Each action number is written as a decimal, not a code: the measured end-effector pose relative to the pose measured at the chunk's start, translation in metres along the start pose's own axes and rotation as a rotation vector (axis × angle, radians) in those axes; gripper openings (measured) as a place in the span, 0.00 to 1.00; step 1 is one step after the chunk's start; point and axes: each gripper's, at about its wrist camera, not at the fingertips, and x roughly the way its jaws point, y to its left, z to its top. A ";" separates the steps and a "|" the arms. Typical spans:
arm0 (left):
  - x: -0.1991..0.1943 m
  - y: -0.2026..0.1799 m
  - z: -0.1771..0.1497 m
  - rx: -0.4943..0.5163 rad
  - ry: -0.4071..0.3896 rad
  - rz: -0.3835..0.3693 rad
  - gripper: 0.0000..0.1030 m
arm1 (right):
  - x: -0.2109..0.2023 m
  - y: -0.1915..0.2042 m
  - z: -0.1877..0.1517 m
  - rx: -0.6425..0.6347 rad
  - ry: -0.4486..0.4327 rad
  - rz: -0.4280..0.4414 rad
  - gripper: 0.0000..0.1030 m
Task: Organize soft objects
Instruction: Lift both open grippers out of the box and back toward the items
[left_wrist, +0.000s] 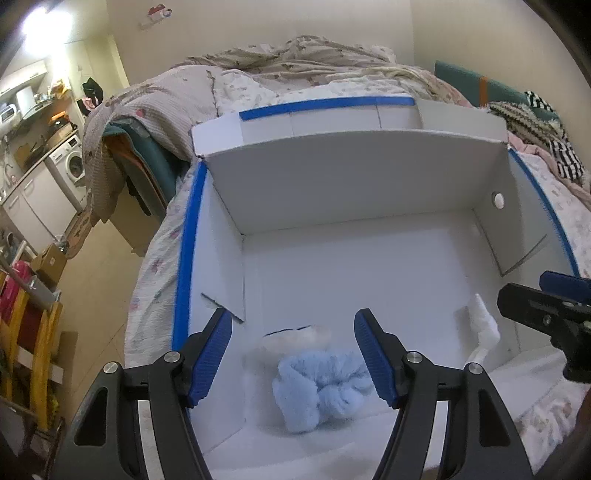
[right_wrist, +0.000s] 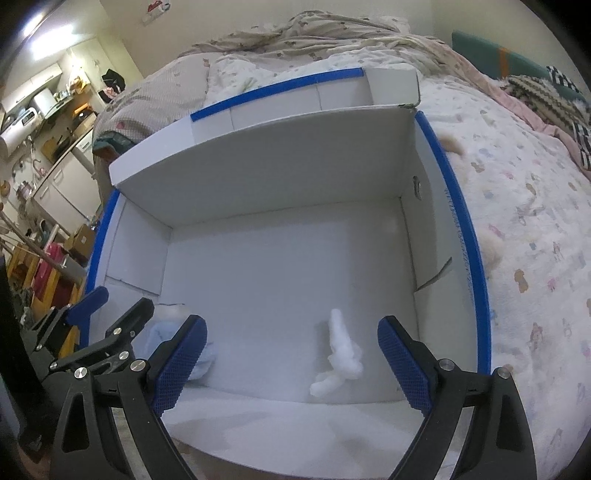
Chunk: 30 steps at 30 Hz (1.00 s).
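Note:
A white cardboard box with blue-taped rims stands open on the bed. A light blue fluffy plush lies on its floor at the near left, with a whitish plush just behind it. My left gripper hovers over them, open, its pads clear of the plush. A small white fluffy piece lies loose on the box floor at the near right. My right gripper stands wide open around it without touching. Each gripper shows in the other's view: right gripper, left gripper.
The box sits on a floral bedsheet. A crumpled quilt is heaped behind it. Tan fluffy items lie on the sheet just outside the right wall. Striped clothes lie at far right. A washing machine and clutter stand left.

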 end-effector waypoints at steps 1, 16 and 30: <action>-0.004 0.001 -0.001 -0.002 -0.005 -0.003 0.64 | -0.003 0.000 -0.001 0.008 -0.005 0.001 0.97; -0.066 0.044 -0.022 -0.115 -0.027 0.019 0.65 | -0.053 -0.015 -0.032 0.114 -0.047 0.013 0.97; -0.075 0.085 -0.077 -0.206 0.053 0.077 0.65 | -0.070 -0.045 -0.073 0.212 -0.009 -0.012 0.97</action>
